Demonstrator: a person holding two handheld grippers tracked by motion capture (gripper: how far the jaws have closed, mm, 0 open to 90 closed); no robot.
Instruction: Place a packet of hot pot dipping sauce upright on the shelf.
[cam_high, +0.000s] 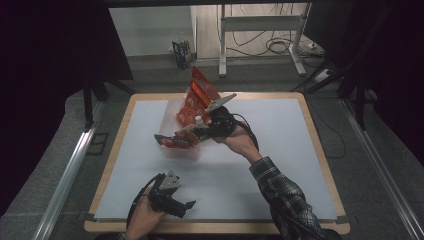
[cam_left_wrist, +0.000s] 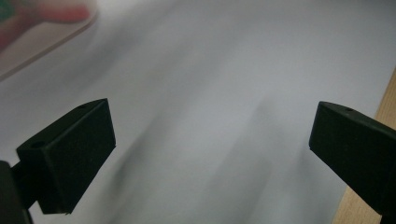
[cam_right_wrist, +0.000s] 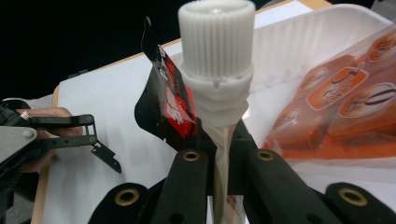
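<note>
Orange packet (cam_right_wrist: 336, 107) beside capped pouch (cam_right_wrist: 219, 116) pinched by right hand-held gripper (cam_right_wrist: 224, 154); left (cam_high: 186, 206) spread.

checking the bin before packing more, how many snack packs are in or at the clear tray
3: an orange pack standing tilted in the clear tray, a dark red pack at its near edge, and a white-capped spout pouch pinched in the right gripper. Others may be hidden behind them.

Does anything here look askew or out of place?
The orange snack bag stands tilted, half out of the clear plastic tub, leaning over its rim. The right hand-held gripper pinches a pouch with a white screw cap below its spout. Nothing looks spilled.
</note>
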